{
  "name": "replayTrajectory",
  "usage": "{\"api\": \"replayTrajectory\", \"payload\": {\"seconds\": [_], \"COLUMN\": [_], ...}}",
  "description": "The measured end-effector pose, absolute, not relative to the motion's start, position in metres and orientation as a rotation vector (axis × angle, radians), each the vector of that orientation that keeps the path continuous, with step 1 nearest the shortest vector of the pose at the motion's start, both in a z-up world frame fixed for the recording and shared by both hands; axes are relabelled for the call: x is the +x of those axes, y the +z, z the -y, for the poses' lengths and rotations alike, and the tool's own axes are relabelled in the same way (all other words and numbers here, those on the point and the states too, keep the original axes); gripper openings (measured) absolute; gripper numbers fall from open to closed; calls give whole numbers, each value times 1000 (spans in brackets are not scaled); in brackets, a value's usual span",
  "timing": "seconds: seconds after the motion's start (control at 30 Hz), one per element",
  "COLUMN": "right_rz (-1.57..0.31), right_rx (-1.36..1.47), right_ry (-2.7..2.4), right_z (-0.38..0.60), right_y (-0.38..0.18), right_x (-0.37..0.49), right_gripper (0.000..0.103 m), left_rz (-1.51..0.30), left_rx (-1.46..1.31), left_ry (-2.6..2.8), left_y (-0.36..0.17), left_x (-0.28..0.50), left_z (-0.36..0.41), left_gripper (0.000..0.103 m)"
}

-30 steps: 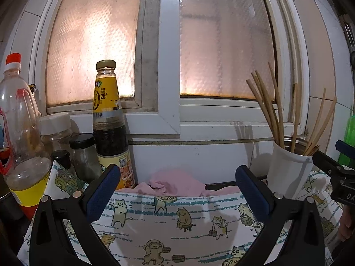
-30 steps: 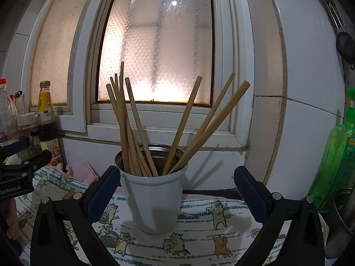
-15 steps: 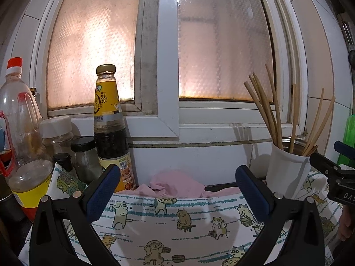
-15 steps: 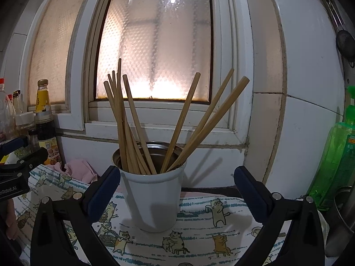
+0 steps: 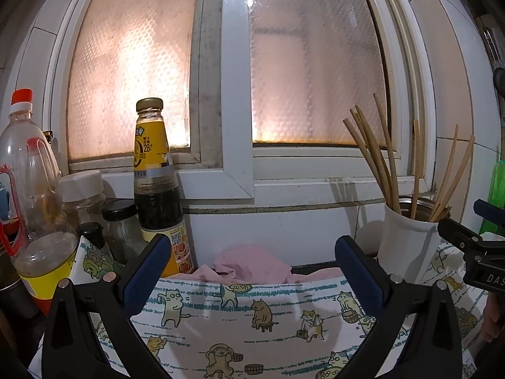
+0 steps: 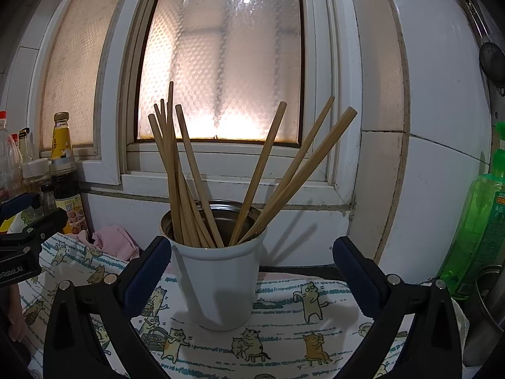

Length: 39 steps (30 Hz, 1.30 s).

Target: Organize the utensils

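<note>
Wooden chopsticks [image 6: 202, 189] stand splayed in a white metal cup [image 6: 217, 284] between the spread, empty right tongs [image 6: 251, 268]. Left tongs [image 5: 252, 268], also spread, idle left of it. Next probably comes gathering them.

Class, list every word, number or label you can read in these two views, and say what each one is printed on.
"28+" on the yellow label of the dark sauce bottle; the small characters beside it are too blurred to read.
"DAS", cut off by the frame edge, on the right gripper.
"nRobot.AI", its start cut off, on the left gripper.
Green bottle: label print too small to read.
</note>
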State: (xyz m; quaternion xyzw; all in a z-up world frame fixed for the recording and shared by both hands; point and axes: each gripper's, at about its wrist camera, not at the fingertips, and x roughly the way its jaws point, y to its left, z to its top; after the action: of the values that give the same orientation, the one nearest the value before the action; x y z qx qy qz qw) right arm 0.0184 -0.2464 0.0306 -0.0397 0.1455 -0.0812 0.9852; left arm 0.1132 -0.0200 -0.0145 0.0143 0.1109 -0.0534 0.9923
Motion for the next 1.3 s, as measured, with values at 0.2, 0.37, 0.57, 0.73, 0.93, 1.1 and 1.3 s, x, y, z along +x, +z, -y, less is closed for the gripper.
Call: {"api": "replayTrajectory", "payload": {"seconds": [0.2,0.37,0.57,0.73,0.93,1.1,1.3], "right_rz": [-294,-294,-298,-299,-298,-298,-297], "right_rx": [-79,-80,-77,-77,-76,-77,-75], "right_ry": [-164,-164,-161,-160,-161,-162,-165], "right_z": [246,246,246,246,246,245,244], "right_y": [31,30,30,30,30,30,30], "right_x": [19,18,18,19,19,19,17], "right_gripper": [103,103,103,103,103,103,103], "left_rz": [-207,-202,-201,-200,-197,-202,-209], "left_rx": [39,44,43,45,44,54,46], "left_ry": [-108,-107,-106,-107,-103,-112,-113], "left_y": [-14,-13,-13,-13,-12,-13,-13], "left_x": [110,109,109,108,107,108,110], "left_z": [21,21,21,21,21,23,21], "left_gripper": [103,103,103,103,103,103,103]}}
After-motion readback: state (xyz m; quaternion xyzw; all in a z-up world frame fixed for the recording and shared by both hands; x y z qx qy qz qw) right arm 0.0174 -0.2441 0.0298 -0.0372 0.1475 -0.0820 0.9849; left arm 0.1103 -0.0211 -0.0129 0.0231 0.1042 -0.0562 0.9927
